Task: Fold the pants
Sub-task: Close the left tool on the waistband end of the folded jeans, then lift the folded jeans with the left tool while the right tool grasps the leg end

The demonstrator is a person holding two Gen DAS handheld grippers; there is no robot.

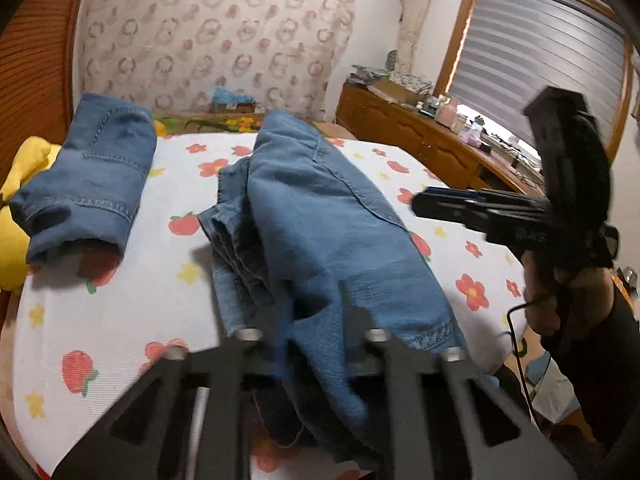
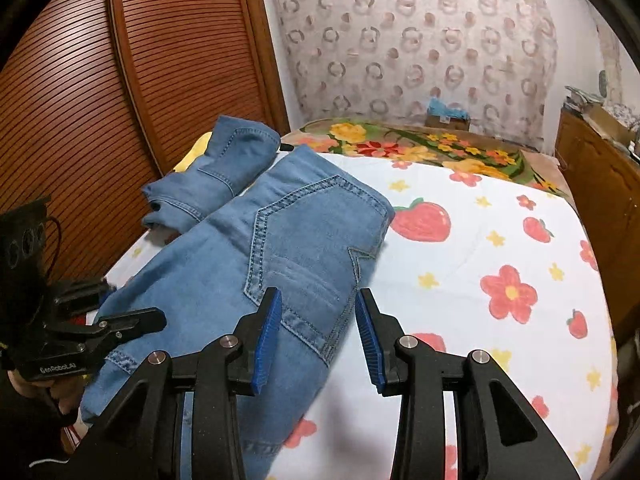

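1 blue denim pair of pants [image 2: 280,264] lies folded in layers mid-bed on the floral sheet [image 2: 480,240]. Left gripper [image 1: 316,320] clamps its near hem; right gripper [image 2: 318,320] stands apart, empty. Final fold judged outstanding. A second folded denim pair [image 1: 88,176] sits beside it, done.

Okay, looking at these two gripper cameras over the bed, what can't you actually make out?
- Left gripper fingertips: left wrist view, blurred and buried in the jeans; grip unclear.
- Jeans' near end: both views, cut off behind gripper bodies.
- Yellow item: left wrist view, cut by the edge, behind the folded jeans.
- Dresser clutter: too small.
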